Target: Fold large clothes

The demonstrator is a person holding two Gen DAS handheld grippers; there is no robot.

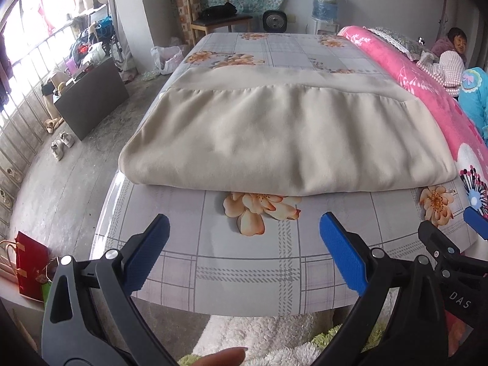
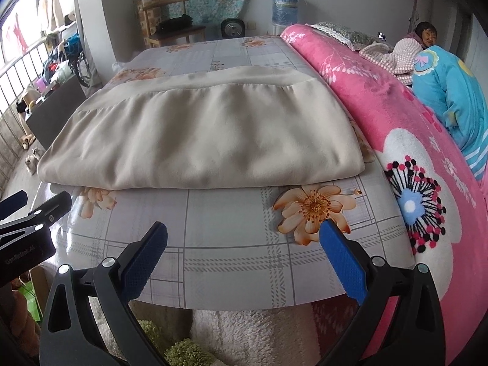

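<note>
1. You worked in a lived-in bedroom, at the foot of a bed (image 1: 244,262) dressed in a grey checked sheet printed with orange flowers; a wooden chair (image 1: 210,15) and a water cooler bottle (image 1: 325,0) stood past the bed's far end.
2. The beige garment (image 1: 283,140) lay in the middle of that bed, already doubled into a broad rectangle, its folded edge nearest you and a single layer showing beyond it.
3. A pink floral blanket (image 2: 381,97) was bunched along the bed's right side, probably pushed there to leave flat room for folding.
4. Your left gripper (image 1: 244,244) hung over the bed's near edge, short of the garment, its jaws spread wide and gripping nothing.
5. Your right gripper (image 2: 244,247) hung the same way just beside it, released and empty, so I judge you were lining up for another fold.
6. You could read "DAS" on the right tool's body in the left view; the lettering on the left tool was too blurred to read surely.
</note>
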